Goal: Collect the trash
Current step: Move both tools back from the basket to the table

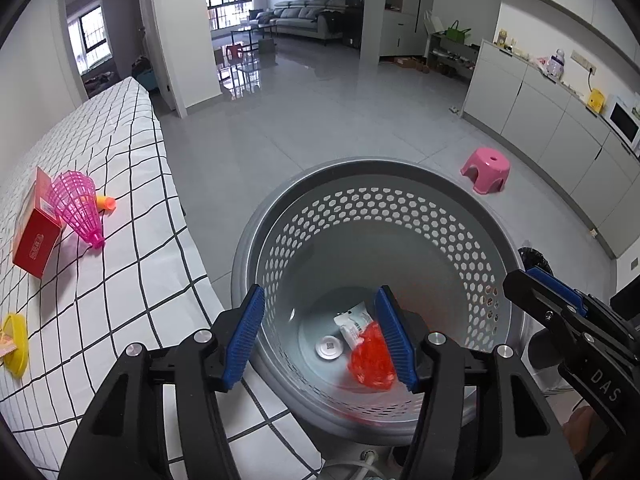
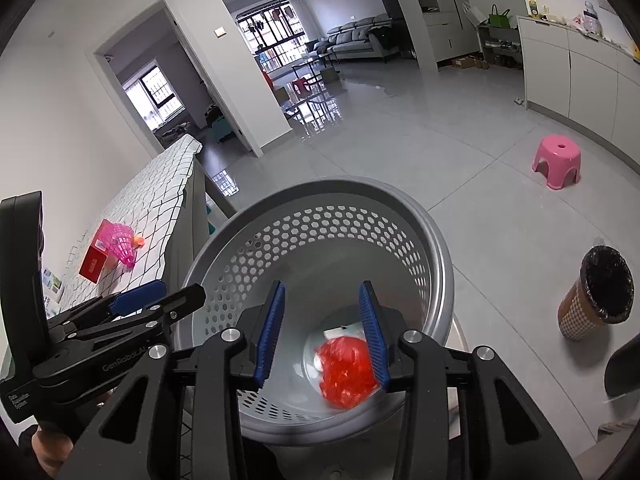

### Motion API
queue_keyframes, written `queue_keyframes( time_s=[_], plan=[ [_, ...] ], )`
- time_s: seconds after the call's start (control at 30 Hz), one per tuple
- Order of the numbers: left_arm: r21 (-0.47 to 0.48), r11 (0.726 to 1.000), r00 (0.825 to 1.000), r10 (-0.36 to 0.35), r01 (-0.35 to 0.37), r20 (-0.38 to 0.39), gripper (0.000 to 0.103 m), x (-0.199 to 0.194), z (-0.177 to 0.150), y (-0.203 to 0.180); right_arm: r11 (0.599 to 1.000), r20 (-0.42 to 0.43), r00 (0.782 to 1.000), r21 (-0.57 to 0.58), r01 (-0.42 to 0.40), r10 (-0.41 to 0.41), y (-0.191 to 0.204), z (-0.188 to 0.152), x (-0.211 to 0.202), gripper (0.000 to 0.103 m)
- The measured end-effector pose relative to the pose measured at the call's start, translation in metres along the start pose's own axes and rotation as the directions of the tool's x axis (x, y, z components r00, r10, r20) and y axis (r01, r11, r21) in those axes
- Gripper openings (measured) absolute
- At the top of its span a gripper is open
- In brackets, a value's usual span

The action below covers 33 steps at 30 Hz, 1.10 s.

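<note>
A grey perforated basket (image 1: pixel 400 172) (image 2: pixel 436 240) stands beside the checked table. Inside it lie a crumpled red plastic bag (image 1: pixel 372 360) (image 2: pixel 344 372), a white wrapper (image 1: pixel 354 320) and a small white disc (image 1: pixel 329 347). My left gripper (image 1: pixel 320 340) is open and empty above the basket's near rim; it also shows at the left of the right wrist view (image 2: pixel 160 300). My right gripper (image 2: pixel 322 336) is open and empty above the basket, over the red bag; it also shows at the right of the left wrist view (image 1: pixel 532 284).
On the checked table (image 1: pixel 120 240) lie a red box (image 1: pixel 34 236), a pink mesh cone (image 1: pixel 78 204), an orange piece (image 1: pixel 106 203) and a yellow lid (image 1: pixel 16 344). A pink stool (image 2: pixel 556 162) and a black-lined bin (image 2: pixel 596 298) stand on the floor at the right.
</note>
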<state>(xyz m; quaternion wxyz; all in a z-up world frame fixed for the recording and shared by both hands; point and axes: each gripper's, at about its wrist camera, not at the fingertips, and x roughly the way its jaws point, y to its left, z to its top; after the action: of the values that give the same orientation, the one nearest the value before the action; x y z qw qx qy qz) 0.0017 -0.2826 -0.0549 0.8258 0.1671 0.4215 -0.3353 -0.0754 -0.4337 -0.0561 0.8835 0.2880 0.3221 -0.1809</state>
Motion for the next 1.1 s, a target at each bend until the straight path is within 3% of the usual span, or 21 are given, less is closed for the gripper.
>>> queue_keyframes(
  time_s=[0.43,1.1],
  plan=[
    [-0.034,0.999,0.999,0.025,-0.024,0.024,0.072,-0.016,-0.003,0.015,1.0,0.032,0.999,-0.018,0.006,-0.005,0.012,-0.002,-0.014,0.049],
    [-0.12,0.991,0.993,0.069,-0.058,0.095,0.078,-0.059,-0.024,0.061,0.993,0.06,0.998,-0.113,-0.02,0.027,0.063,-0.014,-0.032,0.063]
  ],
)
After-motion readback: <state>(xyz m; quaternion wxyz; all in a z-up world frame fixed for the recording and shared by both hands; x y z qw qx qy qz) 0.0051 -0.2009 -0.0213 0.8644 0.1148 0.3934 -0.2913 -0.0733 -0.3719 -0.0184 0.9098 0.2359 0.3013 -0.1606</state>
